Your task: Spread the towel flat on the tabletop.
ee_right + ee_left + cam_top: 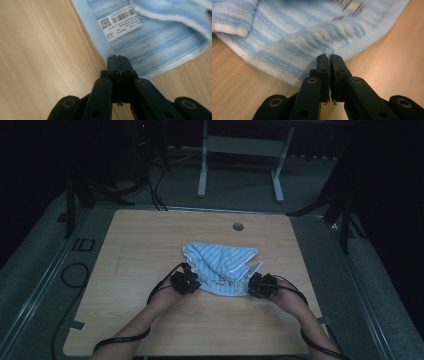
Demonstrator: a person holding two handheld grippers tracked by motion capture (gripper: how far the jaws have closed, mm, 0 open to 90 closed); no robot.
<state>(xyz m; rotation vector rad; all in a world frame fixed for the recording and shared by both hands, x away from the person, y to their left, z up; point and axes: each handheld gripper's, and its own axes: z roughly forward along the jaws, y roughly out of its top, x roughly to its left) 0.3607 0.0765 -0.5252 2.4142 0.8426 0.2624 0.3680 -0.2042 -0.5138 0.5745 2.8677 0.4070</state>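
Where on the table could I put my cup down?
Bare wood lies left of the towel, and along the far edge beside the round hole. The near middle is crowded: the left hand-held gripper and right hand-held gripper pinch the towel there.

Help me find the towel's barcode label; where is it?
In the right gripper view, the barcode label lies near the towel's edge, just beyond the right claw.

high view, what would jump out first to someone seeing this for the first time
A crumpled blue-and-white striped towel lies near the middle of the wooden table, bright against the dark room. The left gripper and the right gripper sit at its near edge, one at each lower corner, jaws closed on the cloth. A white barcode label lies on the towel near the right gripper.
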